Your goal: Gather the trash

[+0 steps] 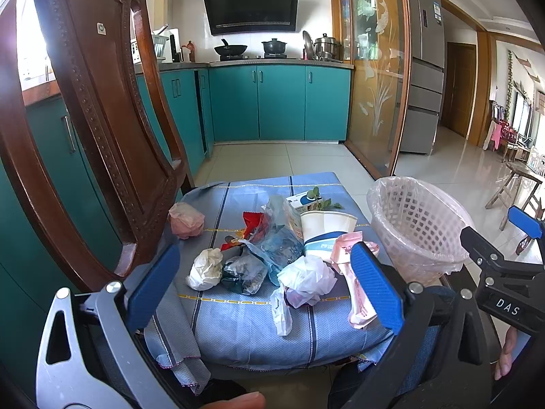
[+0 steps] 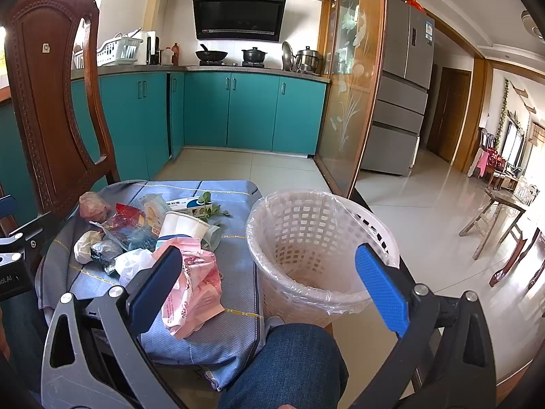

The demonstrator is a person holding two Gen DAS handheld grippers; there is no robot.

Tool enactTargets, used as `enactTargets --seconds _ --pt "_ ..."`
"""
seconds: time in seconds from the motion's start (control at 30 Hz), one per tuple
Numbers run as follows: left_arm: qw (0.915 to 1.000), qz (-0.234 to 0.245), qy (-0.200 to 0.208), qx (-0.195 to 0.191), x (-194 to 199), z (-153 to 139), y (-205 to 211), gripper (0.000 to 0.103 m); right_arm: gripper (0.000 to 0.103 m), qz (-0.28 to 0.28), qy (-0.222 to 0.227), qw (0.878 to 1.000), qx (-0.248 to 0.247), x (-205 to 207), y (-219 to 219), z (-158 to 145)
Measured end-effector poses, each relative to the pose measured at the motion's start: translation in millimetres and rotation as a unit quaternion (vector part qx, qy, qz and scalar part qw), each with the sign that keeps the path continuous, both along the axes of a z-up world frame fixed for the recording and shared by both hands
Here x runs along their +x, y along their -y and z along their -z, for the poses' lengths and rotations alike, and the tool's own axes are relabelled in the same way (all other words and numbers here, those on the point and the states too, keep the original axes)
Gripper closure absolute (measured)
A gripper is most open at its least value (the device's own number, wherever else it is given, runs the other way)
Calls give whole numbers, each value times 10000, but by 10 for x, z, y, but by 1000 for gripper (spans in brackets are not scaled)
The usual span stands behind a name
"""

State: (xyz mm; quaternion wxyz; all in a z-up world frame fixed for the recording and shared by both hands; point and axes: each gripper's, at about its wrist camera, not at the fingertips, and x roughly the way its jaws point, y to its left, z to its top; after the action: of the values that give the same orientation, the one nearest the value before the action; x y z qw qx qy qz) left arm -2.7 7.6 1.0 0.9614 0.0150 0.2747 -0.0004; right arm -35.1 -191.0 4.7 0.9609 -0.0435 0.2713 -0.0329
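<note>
Your left gripper (image 1: 262, 286) and right gripper (image 2: 269, 289) both hang spread wide, holding nothing. Crumpled wrappers, bags and a white paper cup (image 1: 325, 226) litter the blue striped cloth (image 1: 238, 323); the white lattice bin lined with clear plastic (image 2: 306, 238) stands at its right edge. Take the pink printed wrapper (image 2: 197, 286) nearest the front edge first, pinching its bunched middle.

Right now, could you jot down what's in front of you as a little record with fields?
surface: blue striped cloth over a low table
trash: crumpled white plastic bag, pink printed wrapper, white paper cup, red snack packet, pink bag wad
bin: white lattice basket with clear liner, nothing visible inside
left gripper: open, empty
right gripper: open, empty
</note>
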Motion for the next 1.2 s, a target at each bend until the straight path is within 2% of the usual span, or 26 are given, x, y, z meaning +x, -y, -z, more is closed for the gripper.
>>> enactTargets --seconds 1.2 --pt "10000 0 41 16 -11 -38 -25 3 3 88 57 9999 -136 -24 34 -18"
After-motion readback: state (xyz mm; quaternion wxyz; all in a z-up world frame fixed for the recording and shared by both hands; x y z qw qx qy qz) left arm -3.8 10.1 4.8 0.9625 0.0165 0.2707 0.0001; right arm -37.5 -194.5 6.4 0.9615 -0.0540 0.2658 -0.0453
